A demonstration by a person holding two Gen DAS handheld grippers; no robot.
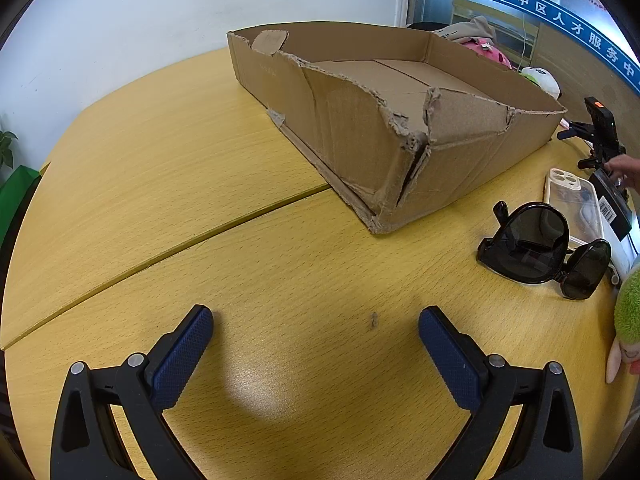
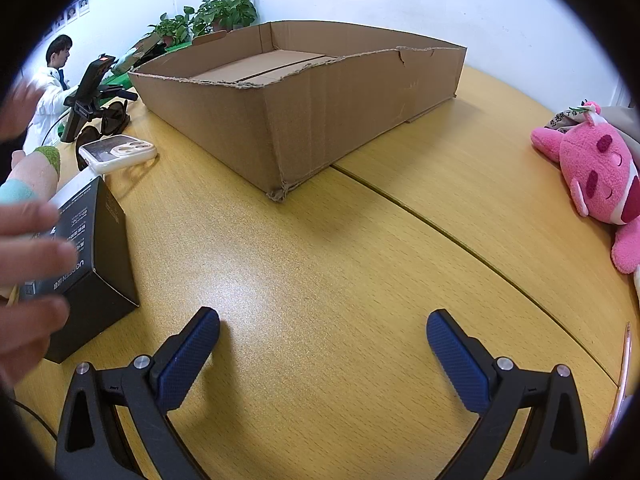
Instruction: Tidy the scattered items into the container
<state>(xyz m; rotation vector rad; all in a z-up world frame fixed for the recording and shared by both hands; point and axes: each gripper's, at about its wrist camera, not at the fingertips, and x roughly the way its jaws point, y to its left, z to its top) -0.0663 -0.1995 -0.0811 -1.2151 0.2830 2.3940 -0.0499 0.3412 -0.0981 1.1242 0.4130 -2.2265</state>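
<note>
A torn, empty cardboard box stands on the yellow wooden table. Black sunglasses and a clear phone case lie right of it in the left wrist view; the case shows at the left in the right wrist view. A black carton sits at the left there, with a bare hand on it. A pink plush toy lies at the right. My left gripper and right gripper are open and empty, low over bare table.
A green plush lies at the table's right edge. A black phone clamp stand stands behind the case. Potted plants and a seated person are beyond the table. A seam runs across the tabletop.
</note>
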